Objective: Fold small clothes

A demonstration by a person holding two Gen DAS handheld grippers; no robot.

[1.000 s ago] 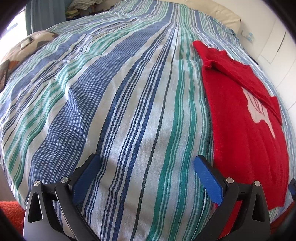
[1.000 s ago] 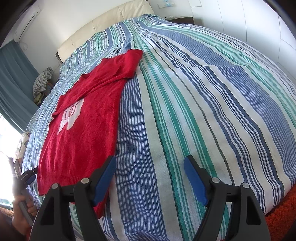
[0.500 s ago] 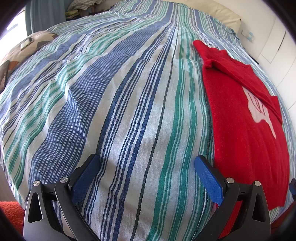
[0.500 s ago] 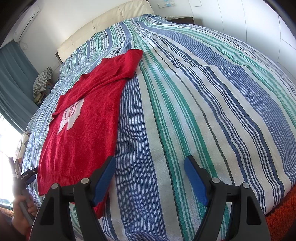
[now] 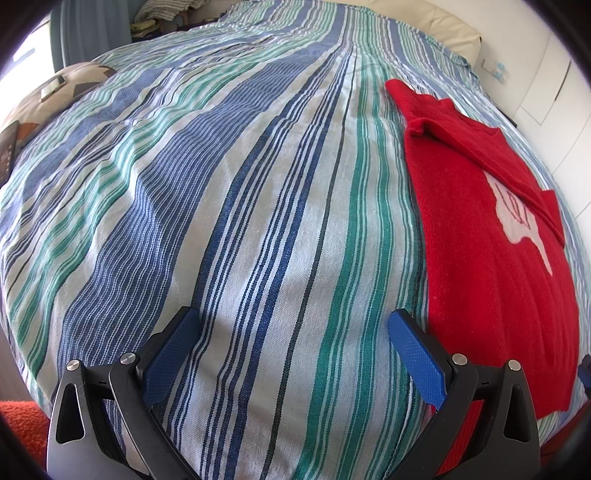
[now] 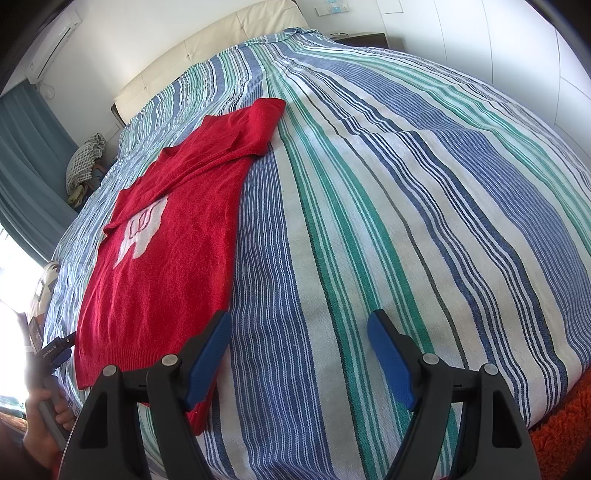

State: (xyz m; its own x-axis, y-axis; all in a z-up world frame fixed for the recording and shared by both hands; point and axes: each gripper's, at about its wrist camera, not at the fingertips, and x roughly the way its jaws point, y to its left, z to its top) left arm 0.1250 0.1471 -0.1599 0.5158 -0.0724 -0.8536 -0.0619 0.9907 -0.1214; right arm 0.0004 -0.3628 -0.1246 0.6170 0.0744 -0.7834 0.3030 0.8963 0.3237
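From the left wrist view, the red knitted sweater with a white motif on its chest (image 5: 491, 236) lies flat on the blue, green and white striped bedspread (image 5: 236, 206) of the bed, to the right of the left tongs (image 5: 291, 325), whose blue-padded fingers stand wide apart over bare bedspread and hold nothing. One sleeve is already laid diagonally across the sweater's chest, partly covering the white motif, so a first fold looks done; the body is not yet folded over, and the far sleeve near the cream headboard (image 5: 436, 22) seems only bunched, so most of the folding is judged to remain. A brown patterned cushion (image 5: 55, 92) sits at the bedspread's far left edge. Against the earlier frames this view is practically unchanged: the sweater lies the same and the left tongs hover in the same spot, equally spread. From the right wrist view, the sweater (image 6: 173, 251) lies to the left of the right tongs (image 6: 299, 332), also spread apart and empty, the left finger just over the sweater's hem corner. The person's hand (image 6: 44, 417) shows at the lower left, beyond the sweater's hem. Here too nothing has visibly shifted since the earlier frames.
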